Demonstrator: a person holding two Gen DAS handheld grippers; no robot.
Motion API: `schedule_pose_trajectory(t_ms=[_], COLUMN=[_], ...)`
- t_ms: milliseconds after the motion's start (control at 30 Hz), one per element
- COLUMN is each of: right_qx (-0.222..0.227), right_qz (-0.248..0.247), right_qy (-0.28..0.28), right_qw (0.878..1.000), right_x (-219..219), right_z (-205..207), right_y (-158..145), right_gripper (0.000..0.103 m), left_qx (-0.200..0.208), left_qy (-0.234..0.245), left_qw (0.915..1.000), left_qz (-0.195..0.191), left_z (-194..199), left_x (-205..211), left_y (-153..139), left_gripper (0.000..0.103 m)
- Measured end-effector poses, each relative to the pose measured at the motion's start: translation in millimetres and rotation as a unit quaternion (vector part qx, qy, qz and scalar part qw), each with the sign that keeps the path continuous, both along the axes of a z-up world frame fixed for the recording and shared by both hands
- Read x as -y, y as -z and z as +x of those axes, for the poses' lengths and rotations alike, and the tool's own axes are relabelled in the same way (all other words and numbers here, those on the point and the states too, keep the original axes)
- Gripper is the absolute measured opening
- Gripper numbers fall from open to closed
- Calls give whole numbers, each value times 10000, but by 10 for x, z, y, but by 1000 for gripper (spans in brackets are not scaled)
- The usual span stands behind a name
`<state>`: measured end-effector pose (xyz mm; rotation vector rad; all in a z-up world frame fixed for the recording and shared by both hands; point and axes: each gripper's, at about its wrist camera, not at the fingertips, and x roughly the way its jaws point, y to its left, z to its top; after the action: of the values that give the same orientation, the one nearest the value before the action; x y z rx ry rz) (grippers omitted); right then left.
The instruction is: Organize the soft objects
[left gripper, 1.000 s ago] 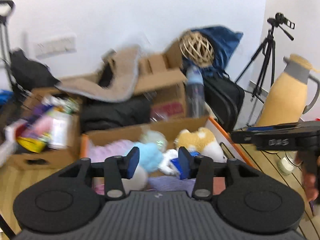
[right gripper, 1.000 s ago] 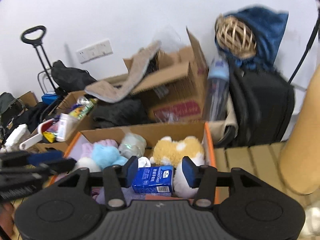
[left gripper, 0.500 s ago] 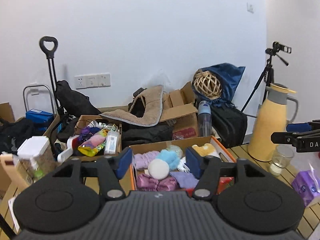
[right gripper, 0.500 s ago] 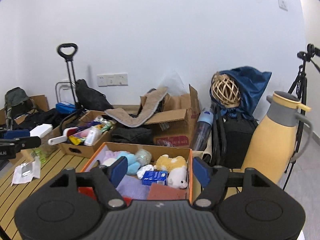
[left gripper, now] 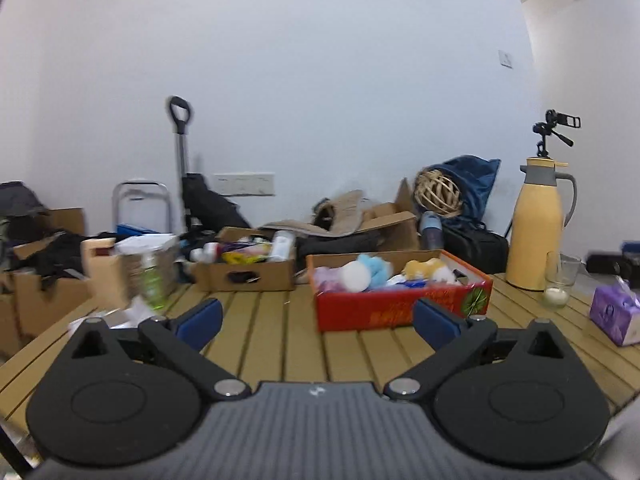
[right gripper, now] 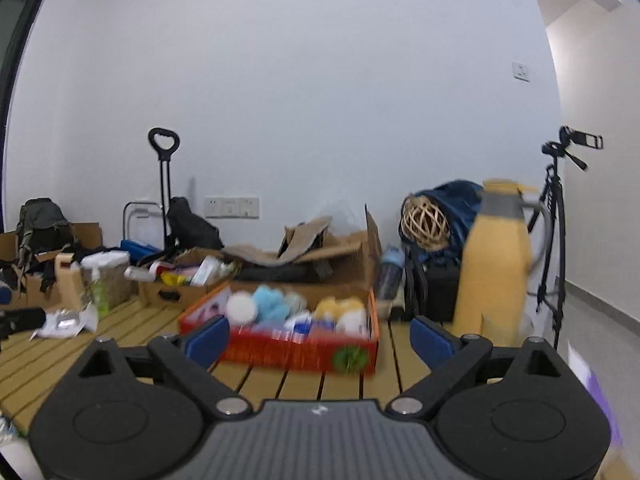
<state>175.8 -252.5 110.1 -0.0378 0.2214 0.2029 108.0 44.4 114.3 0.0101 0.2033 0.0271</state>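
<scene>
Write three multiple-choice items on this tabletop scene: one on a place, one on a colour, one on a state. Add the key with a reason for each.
1. Where are the plush toys?
A. in the red box
B. on the floor
C. inside the glass

2. What colour is the thermos jug?
A. green
B. yellow
C. black

3. How do the left gripper's jaws stand?
A. shut on a toy
B. wide apart, empty
C. shut on the jug

Key: A, the toys sit in the red box; B, its body is yellow with a grey top; B, only table slats show between the pads.
</scene>
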Motion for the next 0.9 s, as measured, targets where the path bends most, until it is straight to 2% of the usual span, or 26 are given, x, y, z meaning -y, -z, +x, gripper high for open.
schedule_pose_trajectory(t_ms=[100, 167, 267, 367, 433, 600, 900], right_qx=[-1, -145, -262, -41, -120, -314, -215], right_qz=[-73, -25, 174, -213, -165, 404, 255], right_qy=[53, 271, 279, 254, 180, 100, -133], right_qw=[10000, 9995, 9991, 9994, 9996, 9986, 9994], right_x=[-28, -61, -112, -217, -245, -257, -391], right_z=[-473, -704, -1096, -1471, -1668, -1991, -2066], right_y=[270, 418, 551, 639, 693, 739, 712], right_gripper=[103, 103, 103, 103, 103, 103, 103], left_qx=[165, 189, 75, 13, 60, 43, 263], left_qy=[16, -51, -105, -273, -298, -260, -219], left_qw=[9997, 9994, 9998, 9996, 9993, 9996, 9994], left_qz=[-199, -275, -123, 119, 216, 70, 52], left_z=[-466, -735, -1051, -1314, -1472, -1633, -1655], left_x=[-54, -39, 6, 29, 46, 26, 70], left_y=[85, 155, 263, 354, 384, 390, 279], left_gripper=[103, 103, 103, 103, 103, 103, 103])
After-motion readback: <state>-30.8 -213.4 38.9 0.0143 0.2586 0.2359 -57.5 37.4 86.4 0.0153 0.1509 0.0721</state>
